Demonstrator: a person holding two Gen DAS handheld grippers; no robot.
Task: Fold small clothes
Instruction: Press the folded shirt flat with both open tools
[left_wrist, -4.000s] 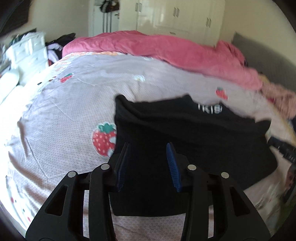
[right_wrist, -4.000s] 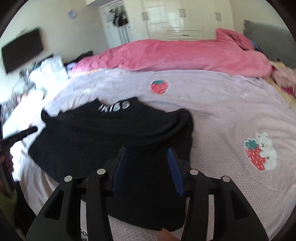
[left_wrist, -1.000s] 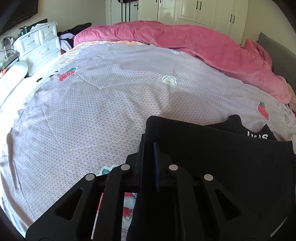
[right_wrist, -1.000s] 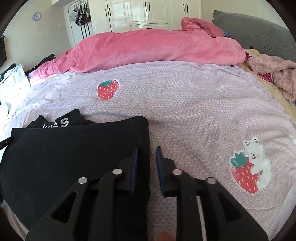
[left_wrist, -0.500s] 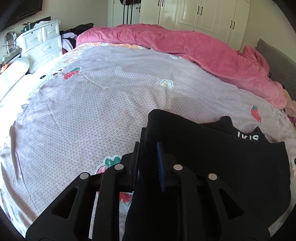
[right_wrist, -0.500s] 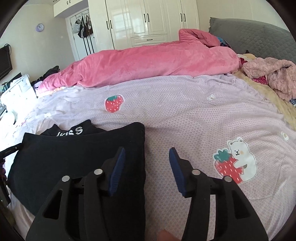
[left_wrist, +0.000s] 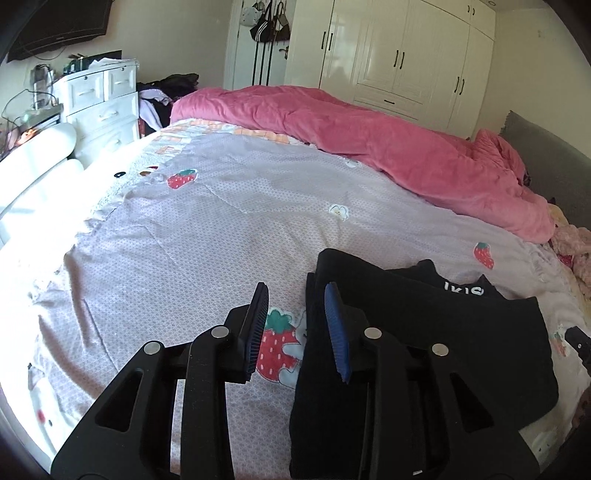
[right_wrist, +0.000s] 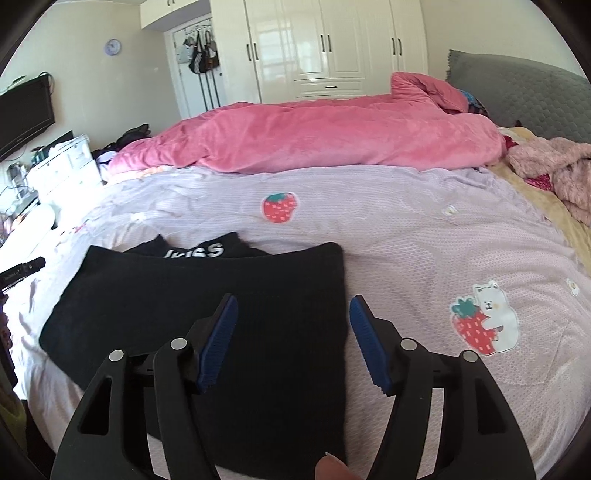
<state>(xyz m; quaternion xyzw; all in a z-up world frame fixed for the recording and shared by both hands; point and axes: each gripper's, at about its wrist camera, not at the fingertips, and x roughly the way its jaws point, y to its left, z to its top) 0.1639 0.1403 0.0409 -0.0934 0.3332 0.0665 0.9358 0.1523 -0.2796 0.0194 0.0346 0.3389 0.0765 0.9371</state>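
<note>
Right wrist view: the black garment (right_wrist: 207, 317) lies folded once on the bedsheet (right_wrist: 424, 236), and with the right tool (right_wrist: 293, 341) spread wide and the left tool (left_wrist: 297, 326) parted and empty, the side edge should be pinched squarely.

Left wrist cam: low over bed's near edge, faces fwd-right toward wardrobe (left_wrist: 406, 55). Right wrist cam: same height, faces fwd-left. Shared: black garment (left_wrist: 424, 332) (right_wrist: 221, 295), lilac sheet (left_wrist: 203, 240) (right_wrist: 406, 229), pink duvet (left_wrist: 369, 140) (right_wrist: 314, 136).
</note>
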